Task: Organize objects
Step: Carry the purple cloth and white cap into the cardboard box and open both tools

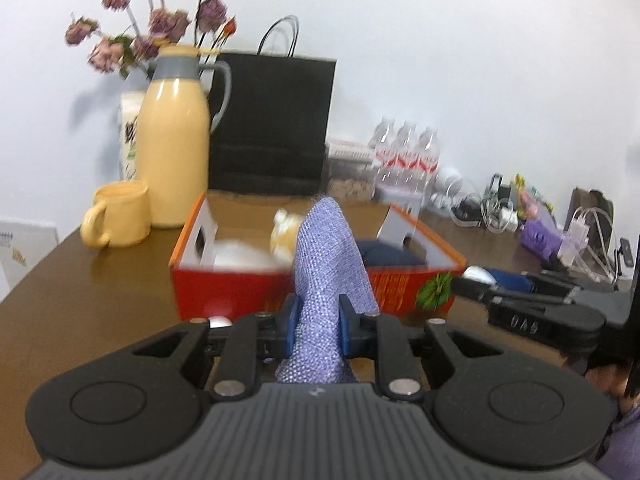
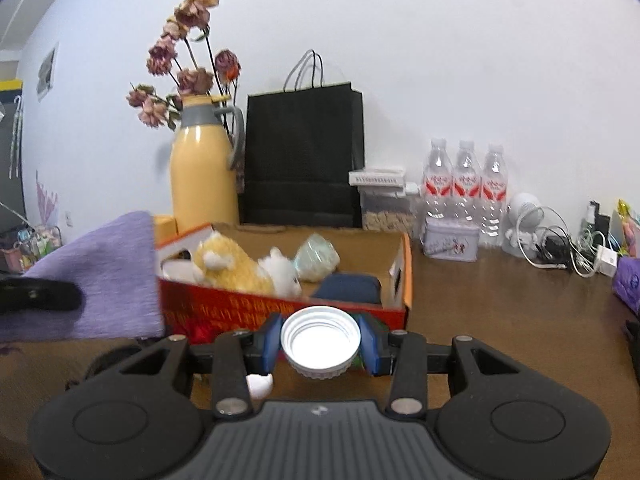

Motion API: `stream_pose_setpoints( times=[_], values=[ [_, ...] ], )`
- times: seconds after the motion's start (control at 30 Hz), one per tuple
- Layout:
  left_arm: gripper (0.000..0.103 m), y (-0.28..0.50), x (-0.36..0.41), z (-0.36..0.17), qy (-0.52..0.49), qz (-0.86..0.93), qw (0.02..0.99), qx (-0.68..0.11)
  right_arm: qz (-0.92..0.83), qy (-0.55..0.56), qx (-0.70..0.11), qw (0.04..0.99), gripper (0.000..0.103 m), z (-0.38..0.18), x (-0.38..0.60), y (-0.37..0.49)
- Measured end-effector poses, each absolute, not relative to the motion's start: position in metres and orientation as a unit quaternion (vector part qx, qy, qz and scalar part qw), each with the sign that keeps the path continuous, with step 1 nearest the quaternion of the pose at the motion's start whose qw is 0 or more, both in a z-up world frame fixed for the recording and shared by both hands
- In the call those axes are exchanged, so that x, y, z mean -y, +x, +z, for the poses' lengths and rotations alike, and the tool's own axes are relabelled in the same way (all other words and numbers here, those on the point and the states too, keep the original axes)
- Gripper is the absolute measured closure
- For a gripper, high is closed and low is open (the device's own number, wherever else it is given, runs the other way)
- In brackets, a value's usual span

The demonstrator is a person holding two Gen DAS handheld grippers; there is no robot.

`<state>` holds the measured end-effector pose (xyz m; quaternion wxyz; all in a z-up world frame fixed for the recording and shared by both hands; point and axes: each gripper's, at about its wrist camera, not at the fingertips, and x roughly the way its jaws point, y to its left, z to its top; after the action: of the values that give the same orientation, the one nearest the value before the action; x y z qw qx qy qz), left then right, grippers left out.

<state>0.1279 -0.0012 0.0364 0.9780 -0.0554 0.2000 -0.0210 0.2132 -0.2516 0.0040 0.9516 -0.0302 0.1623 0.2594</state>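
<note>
My left hand-held gripper (image 1: 318,322) is clamped on the cloth (image 1: 328,264), long axis upright. Right hand-held gripper (image 2: 320,340) is clamped on a cap (image 2: 320,338). The box (image 2: 280,312) is at 12 o'clock of both, left probably nearer.

Even bright light; left view motion-blurred, fisheye edges bent, dark corners.

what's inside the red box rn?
Red box holds a yellow plush, white plush, pale wrapped bundle and navy pouch. The near wall hides the floor beneath them.
</note>
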Motion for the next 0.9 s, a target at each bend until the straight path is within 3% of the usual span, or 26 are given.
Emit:
stream_pose_setpoints(
  times=[0.4,0.9],
  values=[
    [0.083,0.219,0.013,0.065,-0.053,-0.039,0.982,-0.176,0.260,-0.048,-0.144,0.954,0.064,0.037,0.206,0.270],
    [0.083,0.308,0.024,0.030,-0.048,-0.026,0.970,-0.236,0.239,-0.056,-0.185,0.952,0.064,0.009,0.187,0.338]
  ],
)
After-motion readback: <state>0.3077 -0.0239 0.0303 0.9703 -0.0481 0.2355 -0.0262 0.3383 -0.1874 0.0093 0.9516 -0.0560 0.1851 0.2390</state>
